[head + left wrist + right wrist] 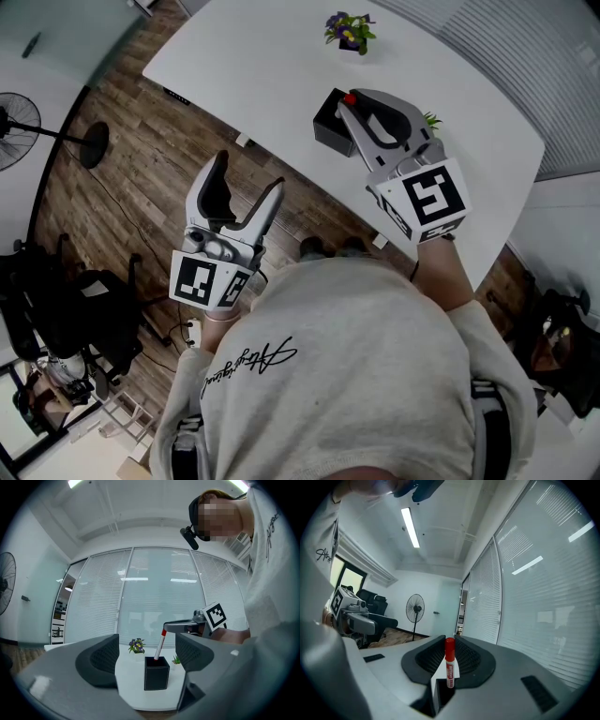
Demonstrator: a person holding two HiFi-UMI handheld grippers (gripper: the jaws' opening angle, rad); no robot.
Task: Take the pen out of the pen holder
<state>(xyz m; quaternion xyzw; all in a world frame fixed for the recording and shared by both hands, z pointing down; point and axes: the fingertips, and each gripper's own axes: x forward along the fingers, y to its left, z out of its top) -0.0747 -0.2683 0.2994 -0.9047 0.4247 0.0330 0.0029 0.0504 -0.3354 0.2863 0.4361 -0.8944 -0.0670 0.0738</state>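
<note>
A black square pen holder [330,120] stands on the white table [281,56] near its front edge. A white pen with a red cap [350,97] sticks up out of it, tilted. My right gripper [349,103] reaches level over the holder and is shut on the pen's upper end. In the right gripper view the pen [449,663] stands upright between the pads, its lower end inside the holder [440,693]. My left gripper [249,178] is open and empty, held over the floor beside the table. Its view shows the holder [156,673], the pen [160,645] and the right gripper [168,627].
A small pot of purple flowers [350,31] stands at the table's far side, and a little green plant [431,120] shows behind my right gripper. A floor fan [14,117] and office chairs [56,300] stand on the wooden floor to the left.
</note>
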